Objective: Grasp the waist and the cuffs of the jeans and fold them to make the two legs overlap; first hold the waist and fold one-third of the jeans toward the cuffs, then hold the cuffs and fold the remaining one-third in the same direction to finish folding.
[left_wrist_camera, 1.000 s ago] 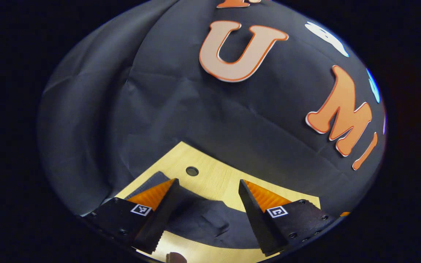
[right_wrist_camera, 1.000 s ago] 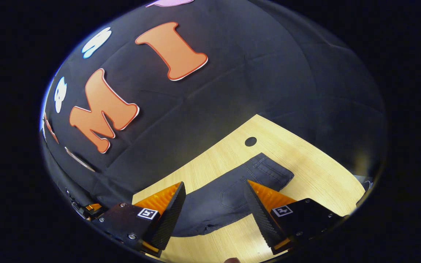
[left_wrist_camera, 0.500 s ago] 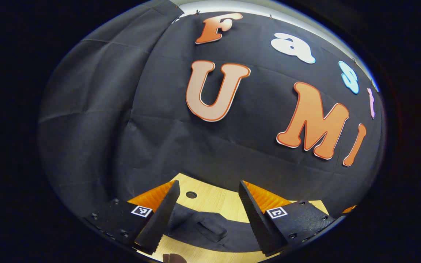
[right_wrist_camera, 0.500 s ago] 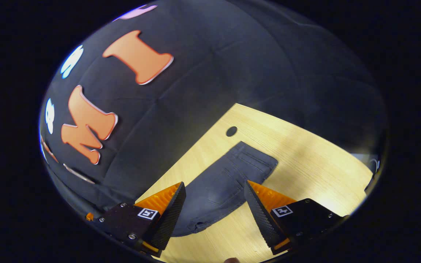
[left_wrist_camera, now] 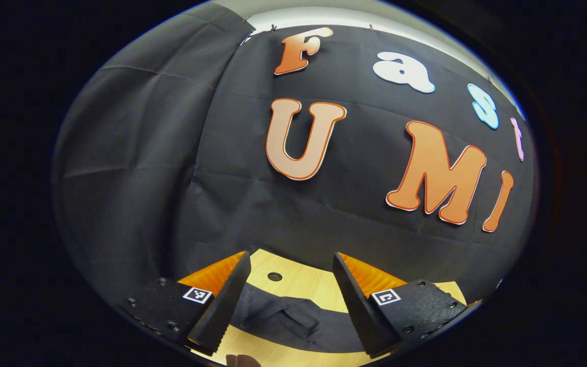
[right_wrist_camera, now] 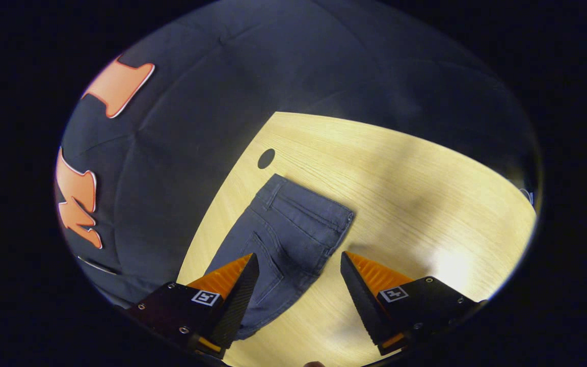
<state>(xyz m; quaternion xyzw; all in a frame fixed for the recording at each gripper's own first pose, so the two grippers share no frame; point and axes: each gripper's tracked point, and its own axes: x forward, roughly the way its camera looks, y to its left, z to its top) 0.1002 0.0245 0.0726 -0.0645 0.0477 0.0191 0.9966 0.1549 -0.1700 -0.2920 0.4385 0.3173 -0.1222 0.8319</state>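
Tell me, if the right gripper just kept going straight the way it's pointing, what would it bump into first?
Most likely the jeans: the right gripper, jaws open, points down at their waist end lying flat on the wooden table. Depth is hard to judge, but nothing stands between.

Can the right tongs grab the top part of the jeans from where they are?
Probably yes. The right tongs are open and empty, the jeans lie flat on the table just ahead, and nothing sits between them and the waist.
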